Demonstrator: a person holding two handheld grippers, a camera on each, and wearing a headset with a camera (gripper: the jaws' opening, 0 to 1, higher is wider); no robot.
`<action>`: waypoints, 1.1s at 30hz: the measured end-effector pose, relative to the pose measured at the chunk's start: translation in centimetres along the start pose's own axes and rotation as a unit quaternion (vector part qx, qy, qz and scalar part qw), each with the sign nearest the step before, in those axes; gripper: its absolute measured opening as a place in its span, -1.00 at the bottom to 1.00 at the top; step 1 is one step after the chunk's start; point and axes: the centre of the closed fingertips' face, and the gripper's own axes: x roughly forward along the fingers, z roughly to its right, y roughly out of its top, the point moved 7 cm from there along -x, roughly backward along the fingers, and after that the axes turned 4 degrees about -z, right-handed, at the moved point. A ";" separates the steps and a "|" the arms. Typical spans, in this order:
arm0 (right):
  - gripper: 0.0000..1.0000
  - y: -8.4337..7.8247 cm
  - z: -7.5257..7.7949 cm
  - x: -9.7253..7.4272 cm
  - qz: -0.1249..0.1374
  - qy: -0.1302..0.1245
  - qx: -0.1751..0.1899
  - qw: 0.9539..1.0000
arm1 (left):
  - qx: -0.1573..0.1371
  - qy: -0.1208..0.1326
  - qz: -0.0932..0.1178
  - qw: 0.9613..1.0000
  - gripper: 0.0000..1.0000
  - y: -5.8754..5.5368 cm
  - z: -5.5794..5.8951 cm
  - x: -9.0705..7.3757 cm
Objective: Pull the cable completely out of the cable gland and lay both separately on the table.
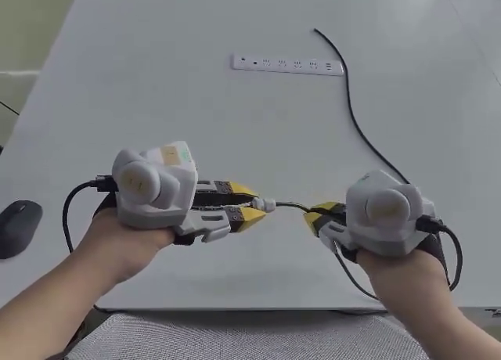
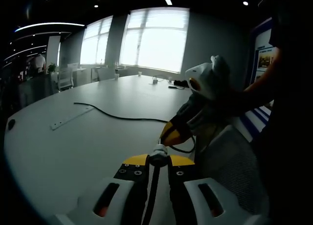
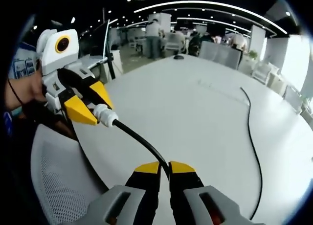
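Above the table's near edge my left gripper (image 1: pixel 252 207) is shut on a white cable gland (image 1: pixel 264 206). A short black cable (image 1: pixel 291 207) runs from the gland to my right gripper (image 1: pixel 315 217), which is shut on it. In the left gripper view the gland (image 2: pixel 158 151) sits between the yellow fingertips (image 2: pixel 134 161), with the right gripper (image 2: pixel 171 132) just beyond. In the right gripper view the cable (image 3: pixel 142 142) leaves my pinched jaws and enters the gland (image 3: pixel 105 116) held by the left gripper (image 3: pixel 90 107).
A white power strip (image 1: pixel 287 64) lies far across the white table (image 1: pixel 196 102), with its black cord (image 1: pixel 356 117) trailing toward the right. A dark mouse (image 1: pixel 17 227) sits at the left edge. A mesh chair back (image 1: pixel 235 336) is below the table edge.
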 end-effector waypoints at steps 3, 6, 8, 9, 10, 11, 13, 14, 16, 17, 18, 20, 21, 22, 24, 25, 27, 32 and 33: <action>-0.98 -0.7 0.4 0.2 -0.002 -0.002 0.026 1.000 | 0.000 -0.001 0.000 1.000 -0.70 0.0 0.1 0.0; -0.98 -1.4 0.8 0.3 -0.006 -0.005 0.050 0.999 | 0.000 0.000 -0.002 1.000 -0.70 0.0 0.1 0.0; -0.98 -2.0 1.0 0.6 -0.012 -0.005 0.064 0.998 | 0.001 0.000 -0.002 1.000 -0.70 -0.1 0.2 0.1; -0.98 -2.2 1.1 0.7 -0.015 -0.006 0.073 0.997 | 0.002 0.000 -0.003 1.000 -0.70 -0.1 0.2 0.1; -0.98 -2.4 1.2 0.8 -0.016 -0.006 0.082 0.996 | 0.002 0.000 -0.003 1.000 -0.70 -0.1 0.2 0.1; -0.98 -2.7 1.3 0.8 -0.022 -0.005 0.098 0.995 | 0.002 0.000 -0.003 1.000 -0.70 -0.1 0.2 0.1; -0.98 -2.9 1.5 0.8 -0.020 -0.007 0.106 0.994 | 0.001 0.001 -0.002 1.000 -0.70 -0.1 0.2 0.0; -0.98 -3.0 1.5 0.8 -0.022 -0.005 0.111 0.994 | 0.001 0.001 -0.002 1.000 -0.70 -0.1 0.3 0.0; -0.98 -3.0 1.4 0.8 -0.021 -0.004 0.113 0.993 | 0.002 0.001 -0.004 1.000 -0.70 -0.1 0.4 0.1; -0.98 -2.9 1.4 0.8 -0.020 -0.006 0.106 0.994 | 0.002 0.001 -0.003 1.000 -0.70 -0.1 0.4 0.1; -0.98 -2.9 1.4 0.7 -0.019 -0.007 0.102 0.995 | 0.001 0.001 -0.003 1.000 -0.70 -0.1 0.4 0.1; -0.98 -2.9 1.4 0.7 -0.018 -0.006 0.102 0.995 | 0.001 0.002 -0.002 1.000 -0.70 0.0 0.5 0.1; -0.98 -2.9 1.4 0.7 -0.018 -0.004 0.104 0.994 | 0.000 0.003 -0.002 1.000 -0.70 0.0 0.5 0.0; -0.97 -2.9 1.4 0.7 -0.017 -0.002 0.105 0.994 | 0.000 0.003 -0.001 1.000 -0.70 0.0 0.5 0.0; -0.97 -2.9 1.4 0.6 -0.016 0.002 0.109 0.994 | 0.000 0.004 -0.001 1.000 -0.70 0.0 0.5 0.0; -0.97 -2.9 1.4 0.6 -0.015 0.001 0.108 0.994 | 0.000 0.004 -0.002 1.000 -0.70 0.0 0.4 0.0; -0.97 -2.9 1.4 0.5 -0.014 0.002 0.102 0.995 | -0.002 0.005 -0.002 1.000 -0.70 -0.1 0.4 0.0; -0.96 -2.9 1.2 0.3 -0.014 0.003 0.062 0.998 | -0.006 0.007 -0.001 1.000 -0.70 -0.1 0.3 0.0; -0.96 -2.8 1.1 0.2 -0.014 0.005 0.061 0.998 | -0.006 0.007 0.000 1.000 -0.70 -0.1 0.3 -0.1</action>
